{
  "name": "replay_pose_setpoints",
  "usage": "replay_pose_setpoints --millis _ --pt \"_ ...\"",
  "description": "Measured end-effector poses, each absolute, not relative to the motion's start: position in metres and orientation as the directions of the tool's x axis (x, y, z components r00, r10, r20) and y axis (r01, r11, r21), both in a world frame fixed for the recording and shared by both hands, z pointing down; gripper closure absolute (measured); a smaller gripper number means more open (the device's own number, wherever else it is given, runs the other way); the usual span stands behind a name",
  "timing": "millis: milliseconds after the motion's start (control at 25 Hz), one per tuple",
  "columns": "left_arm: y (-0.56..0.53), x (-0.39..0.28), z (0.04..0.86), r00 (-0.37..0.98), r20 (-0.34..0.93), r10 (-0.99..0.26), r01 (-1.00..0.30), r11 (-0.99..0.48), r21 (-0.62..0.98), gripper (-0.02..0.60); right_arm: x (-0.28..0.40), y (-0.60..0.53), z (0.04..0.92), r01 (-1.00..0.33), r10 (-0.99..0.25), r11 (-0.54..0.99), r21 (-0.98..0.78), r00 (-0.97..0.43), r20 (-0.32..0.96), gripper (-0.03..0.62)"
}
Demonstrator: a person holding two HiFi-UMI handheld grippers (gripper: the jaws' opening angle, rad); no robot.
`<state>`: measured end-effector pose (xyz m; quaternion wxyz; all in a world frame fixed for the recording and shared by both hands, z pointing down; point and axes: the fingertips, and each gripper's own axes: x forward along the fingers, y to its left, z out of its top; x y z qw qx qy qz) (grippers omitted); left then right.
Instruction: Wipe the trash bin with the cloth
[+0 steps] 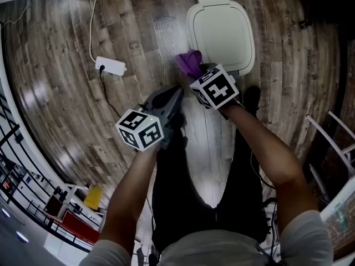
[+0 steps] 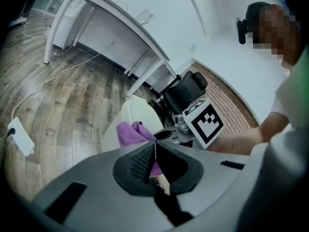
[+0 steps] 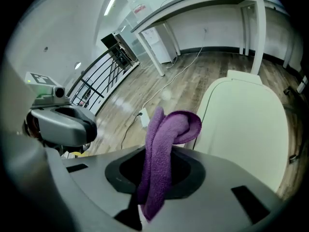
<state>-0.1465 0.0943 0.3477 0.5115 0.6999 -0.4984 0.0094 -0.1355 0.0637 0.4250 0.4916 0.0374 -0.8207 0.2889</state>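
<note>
The white trash bin (image 1: 222,32) stands on the wooden floor with its lid closed. My right gripper (image 1: 198,71) is shut on a purple cloth (image 1: 188,62), which it holds at the bin's near left edge. In the right gripper view the cloth (image 3: 166,134) sticks up folded from between the jaws, beside the bin lid (image 3: 241,124). My left gripper (image 1: 176,91) hovers just left of and behind the right one, jaws shut with nothing between them. The left gripper view shows the shut left gripper (image 2: 155,146), with the cloth (image 2: 129,132) and the bin (image 2: 129,115) beyond it.
A white power strip (image 1: 110,66) with its cable lies on the floor left of the bin. A white table (image 2: 96,23) stands farther back. A black railing (image 1: 16,165) runs along the left, and a white frame (image 1: 333,134) stands at the right.
</note>
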Motion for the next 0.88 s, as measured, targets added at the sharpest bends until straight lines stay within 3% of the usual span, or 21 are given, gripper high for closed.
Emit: replay_pose_setpoints --millis 880 --pt "0.058 -0.058 0.352 0.608 0.502 -0.615 -0.680 -0.076 0.730 0.572 -0.031 0.026 0.434 -0.374 0.105 0.880 -0.294 -0.451 0.886 0.513"
